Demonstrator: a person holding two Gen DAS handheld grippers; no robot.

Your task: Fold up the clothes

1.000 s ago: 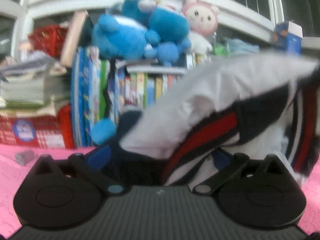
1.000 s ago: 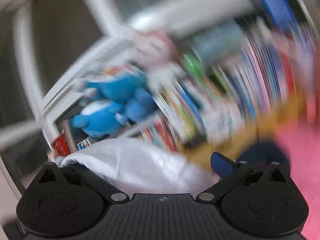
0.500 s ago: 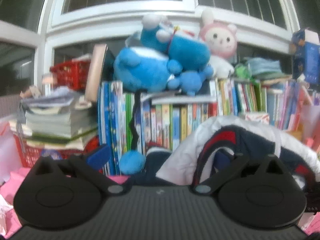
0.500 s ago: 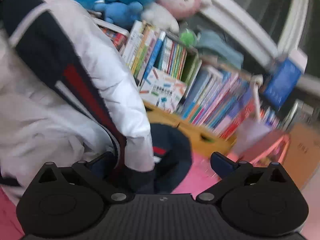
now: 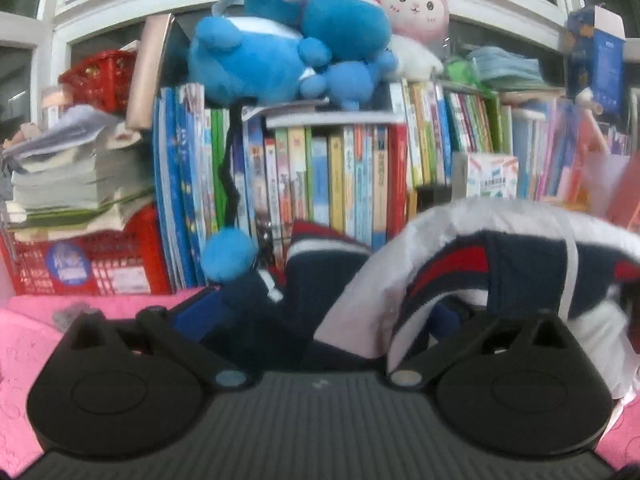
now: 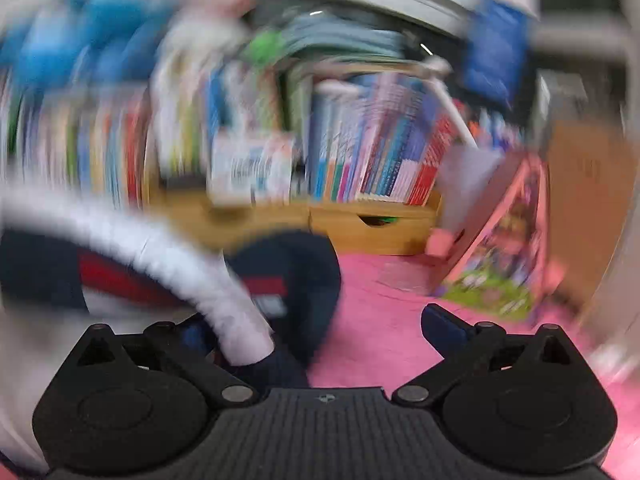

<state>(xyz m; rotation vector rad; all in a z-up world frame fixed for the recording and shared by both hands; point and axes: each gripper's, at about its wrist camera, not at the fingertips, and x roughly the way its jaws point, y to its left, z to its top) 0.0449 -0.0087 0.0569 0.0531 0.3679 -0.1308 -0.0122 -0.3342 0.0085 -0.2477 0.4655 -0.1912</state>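
Note:
A white jacket (image 5: 400, 272) with navy and red stripes is bunched on the pink surface (image 5: 24, 360) in front of the bookshelf. In the left wrist view it lies across my left gripper (image 5: 318, 320), whose jaws stand wide apart. The cloth covers the tip of the right finger, and the left blue pad (image 5: 192, 316) is bare. The right wrist view is badly blurred. There the jacket (image 6: 168, 256) drapes over the left finger of my right gripper (image 6: 316, 332), which is open, and its right pad (image 6: 440, 324) hangs free over the pink surface (image 6: 380, 320).
A packed bookshelf (image 5: 340, 176) with blue and pink plush toys (image 5: 280, 48) on top runs along the back. A red basket (image 5: 92, 268) with stacked papers stands at the left. A wooden drawer box (image 6: 372, 224), a leaning picture book (image 6: 504, 256) and a cardboard box (image 6: 588, 200) are at the right.
The jacket has come down from its raised position to lie low across both grippers. The right gripper is swinging fast, and its view has turned toward the shelf and pink surface.

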